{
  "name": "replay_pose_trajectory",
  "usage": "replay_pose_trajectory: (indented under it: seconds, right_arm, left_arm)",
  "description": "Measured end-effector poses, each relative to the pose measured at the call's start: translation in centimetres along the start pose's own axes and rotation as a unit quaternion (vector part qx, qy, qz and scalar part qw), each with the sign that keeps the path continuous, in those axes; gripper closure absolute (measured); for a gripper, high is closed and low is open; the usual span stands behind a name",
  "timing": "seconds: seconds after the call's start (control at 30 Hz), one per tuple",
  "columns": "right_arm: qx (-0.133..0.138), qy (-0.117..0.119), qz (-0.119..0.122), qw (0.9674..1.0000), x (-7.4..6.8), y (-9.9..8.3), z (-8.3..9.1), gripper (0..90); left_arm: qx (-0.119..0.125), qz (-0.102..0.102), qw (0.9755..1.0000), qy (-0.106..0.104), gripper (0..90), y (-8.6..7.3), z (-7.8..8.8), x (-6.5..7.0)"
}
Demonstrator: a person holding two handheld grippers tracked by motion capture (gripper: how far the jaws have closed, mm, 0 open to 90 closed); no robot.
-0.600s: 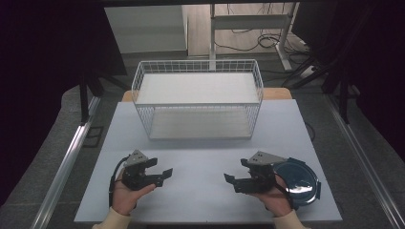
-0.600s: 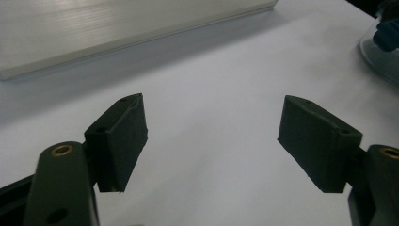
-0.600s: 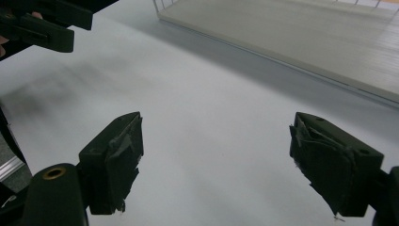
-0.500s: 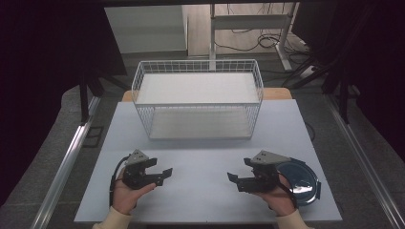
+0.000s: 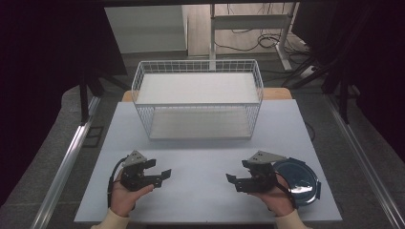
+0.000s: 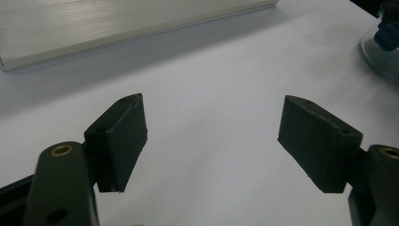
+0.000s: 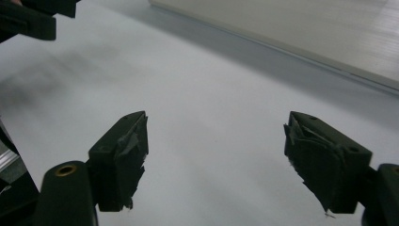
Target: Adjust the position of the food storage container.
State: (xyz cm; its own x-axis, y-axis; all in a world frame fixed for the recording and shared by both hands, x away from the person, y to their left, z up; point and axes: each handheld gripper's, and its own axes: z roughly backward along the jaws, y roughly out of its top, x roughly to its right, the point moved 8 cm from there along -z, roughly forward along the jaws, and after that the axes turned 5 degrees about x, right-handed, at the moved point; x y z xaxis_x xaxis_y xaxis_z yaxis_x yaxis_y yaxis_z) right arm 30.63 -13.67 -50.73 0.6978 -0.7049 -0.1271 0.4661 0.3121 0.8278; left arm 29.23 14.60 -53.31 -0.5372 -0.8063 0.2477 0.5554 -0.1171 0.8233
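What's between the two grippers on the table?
Nothing: bare white table separates the left gripper from the right gripper, seen in the high view.

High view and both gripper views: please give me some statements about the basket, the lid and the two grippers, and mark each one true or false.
1. The wire basket stands at the far side of the table. True.
2. The left gripper holds the blue lid. False: its jaws are open, with nothing between them.
3. The lid lies flat on the table beside the right gripper. True.
4. The right gripper is shut. False: its jaws stand apart.
5. The lid is inside the basket. False: it lies on the table.
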Motion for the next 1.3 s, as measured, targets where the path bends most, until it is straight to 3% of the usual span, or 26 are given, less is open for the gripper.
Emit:
replay_pose_trajectory:
  seconds: [0.3,0.6,0.83,1.03,1.3]
  right_arm:
    - [0.006,-0.012,-0.003,0.9999,1.6,0.4,1.5,31.8]
    - [0.027,-0.025,0.000,0.9993,3.7,1.0,3.7,46.8]
    - [0.034,-0.056,-0.016,0.9977,6.0,1.1,5.9,52.1]
    - [0.034,-0.085,-0.033,0.9952,7.8,0.7,7.5,55.0]
    - [0.031,-0.123,-0.042,0.9910,10.2,-0.2,10.2,78.5]
  left_arm:
    - [-0.005,0.006,1.0000,-0.003,23.4,0.0,-0.2,-0.2]
    - [-0.007,0.022,0.9996,-0.013,22.3,-0.2,-0.4,-0.2]
    - [0.000,0.037,0.9992,-0.015,22.6,0.0,-0.2,-0.4]
    - [-0.005,0.035,0.9993,-0.014,22.0,-0.2,-0.4,-0.4]
    - [-0.011,0.043,0.9988,-0.018,22.5,-0.3,-0.4,-0.4]
